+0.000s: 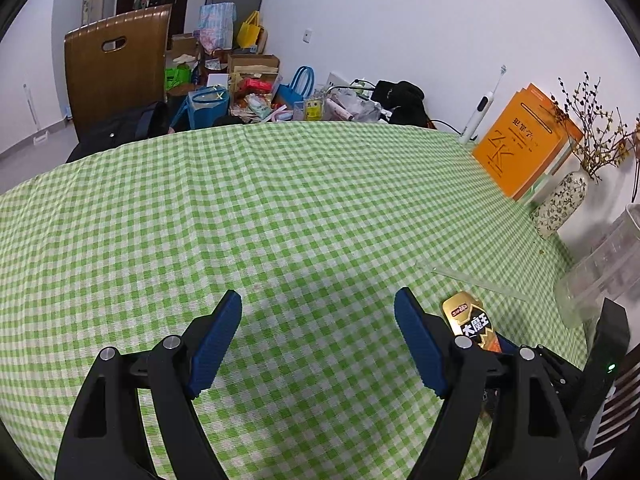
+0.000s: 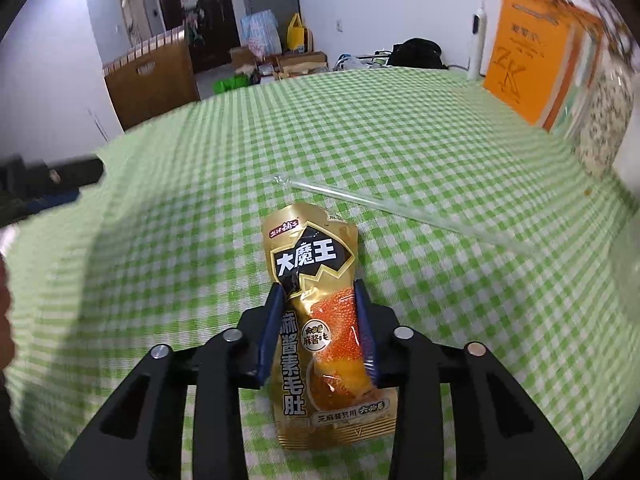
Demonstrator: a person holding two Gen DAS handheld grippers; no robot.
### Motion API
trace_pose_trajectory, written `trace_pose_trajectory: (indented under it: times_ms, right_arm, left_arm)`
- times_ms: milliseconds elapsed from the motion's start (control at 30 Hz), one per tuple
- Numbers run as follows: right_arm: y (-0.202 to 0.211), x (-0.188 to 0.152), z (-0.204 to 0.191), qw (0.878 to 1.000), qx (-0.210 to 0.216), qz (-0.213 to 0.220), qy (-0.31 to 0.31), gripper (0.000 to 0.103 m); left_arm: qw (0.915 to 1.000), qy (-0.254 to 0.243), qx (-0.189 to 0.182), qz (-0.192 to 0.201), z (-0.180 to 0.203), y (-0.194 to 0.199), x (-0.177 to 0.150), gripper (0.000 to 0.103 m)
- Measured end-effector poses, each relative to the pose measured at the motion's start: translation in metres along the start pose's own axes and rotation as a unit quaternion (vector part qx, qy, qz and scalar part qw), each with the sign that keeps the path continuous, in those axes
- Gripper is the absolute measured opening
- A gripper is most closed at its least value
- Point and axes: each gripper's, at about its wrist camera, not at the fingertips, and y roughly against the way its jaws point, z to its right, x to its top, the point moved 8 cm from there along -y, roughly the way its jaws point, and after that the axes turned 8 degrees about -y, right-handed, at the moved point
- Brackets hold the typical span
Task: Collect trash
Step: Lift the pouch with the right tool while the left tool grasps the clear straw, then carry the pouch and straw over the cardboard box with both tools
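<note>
While the right gripper [image 2: 320,300] pointed down at the table, its blue pads [image 2: 269,336] were clenched on a gold snack packet [image 2: 316,276], one pad against each long edge. That packet filled the lower centre of the right wrist view, its printed top end standing clear beyond the fingertips and its bottom end lying back between the black arms. Whether it rested on the cloth [image 2: 440,160] or hung just above could not be told.

Left gripper [image 1: 318,312]: released, jaws wide apart, nothing between them, only checked cloth below. In that view the packet's top showed at lower right, just beside the right finger [image 1: 416,340], with the other gripper's black body behind it.

Just beyond the packet, a clear plastic straw [image 2: 380,208] lay flat on the cloth, running from centre toward the right edge, apart from the packet.

Farther off, along the right side, stood a patterned vase [image 1: 560,204] with dried stems, orange books [image 1: 524,140] leaning behind it, and a white electric toothbrush [image 1: 480,108] upright near the far table edge. A clear container [image 1: 600,272] sat at the right edge of the left view.

Past the table, upper left, stood a brown chair [image 1: 116,68]; boxes and bags [image 1: 248,76] were heaped on the floor against the wall.
</note>
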Motion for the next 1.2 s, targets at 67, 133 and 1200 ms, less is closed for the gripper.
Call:
trace_pose_trajectory:
  times_ms: [67, 133, 1200]
  right_arm:
    - [0.012, 0.007, 0.007, 0.999, 0.014, 0.024, -0.025, 0.033]
    - [0.036, 0.024, 0.014, 0.996, 0.024, 0.076, -0.042, 0.033]
    - [0.117, 0.032, 0.115, 0.955, -0.014, 0.226, -0.192, 0.034]
  left_arm:
    - [1.0, -0.001, 0.003, -0.001, 0.001, -0.002, 0.0, 0.076]
    - [1.0, -0.004, 0.006, -0.003, 0.003, -0.005, -0.001, 0.076]
    - [0.8889, -0.42, -0.125, -0.132, 0.187, -0.118, 0.013, 0.012]
